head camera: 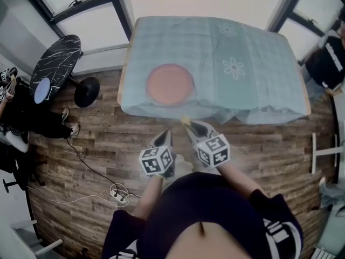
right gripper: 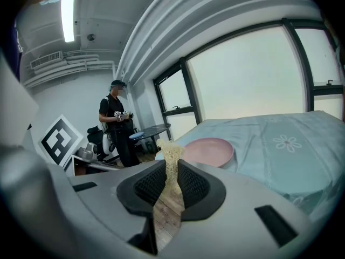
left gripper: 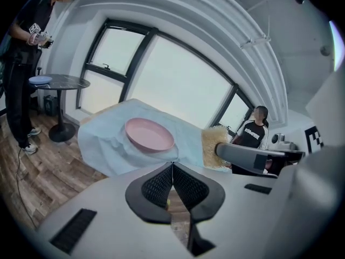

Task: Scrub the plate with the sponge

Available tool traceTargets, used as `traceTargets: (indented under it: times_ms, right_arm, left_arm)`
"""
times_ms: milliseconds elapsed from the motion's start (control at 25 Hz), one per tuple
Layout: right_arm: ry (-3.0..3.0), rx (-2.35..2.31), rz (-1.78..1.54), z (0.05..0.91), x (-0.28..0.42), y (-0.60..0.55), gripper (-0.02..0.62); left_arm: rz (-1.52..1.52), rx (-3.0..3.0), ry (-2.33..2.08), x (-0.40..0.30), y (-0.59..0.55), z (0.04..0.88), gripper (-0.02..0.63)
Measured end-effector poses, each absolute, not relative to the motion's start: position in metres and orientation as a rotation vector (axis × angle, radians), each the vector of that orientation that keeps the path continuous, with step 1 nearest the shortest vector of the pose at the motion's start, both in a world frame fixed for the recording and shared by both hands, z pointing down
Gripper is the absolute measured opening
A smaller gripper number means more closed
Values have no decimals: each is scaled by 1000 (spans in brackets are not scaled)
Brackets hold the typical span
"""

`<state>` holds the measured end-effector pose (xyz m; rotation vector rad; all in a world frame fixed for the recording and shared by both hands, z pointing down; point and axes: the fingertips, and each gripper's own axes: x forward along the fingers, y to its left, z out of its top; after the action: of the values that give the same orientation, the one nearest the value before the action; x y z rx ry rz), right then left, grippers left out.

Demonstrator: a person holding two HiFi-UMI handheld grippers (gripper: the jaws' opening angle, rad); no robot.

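A pink plate lies on the light blue tablecloth near the table's front left edge; it also shows as the plate and the plate. My right gripper is held in front of the table, short of the plate, shut on a yellowish mesh sponge that sticks up between its jaws; the sponge is seen from the side too. My left gripper is beside it, lower left, jaws shut with nothing between them, as the left gripper view confirms.
The table stands on a wooden floor before large windows. A round black side table stands at left, next to a person in dark clothes. Another person stands at right. A cable and power strip lie on the floor.
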<state>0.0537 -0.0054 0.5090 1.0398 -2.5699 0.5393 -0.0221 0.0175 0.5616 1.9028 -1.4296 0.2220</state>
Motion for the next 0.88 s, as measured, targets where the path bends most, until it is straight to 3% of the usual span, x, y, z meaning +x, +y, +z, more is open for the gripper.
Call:
traceTargets:
  times_ms: [880]
  right_arm:
    - [-2515,1138,544,526,10,-104,66]
  left_arm:
    - [249,1959,-1374,-76,-81,571,12]
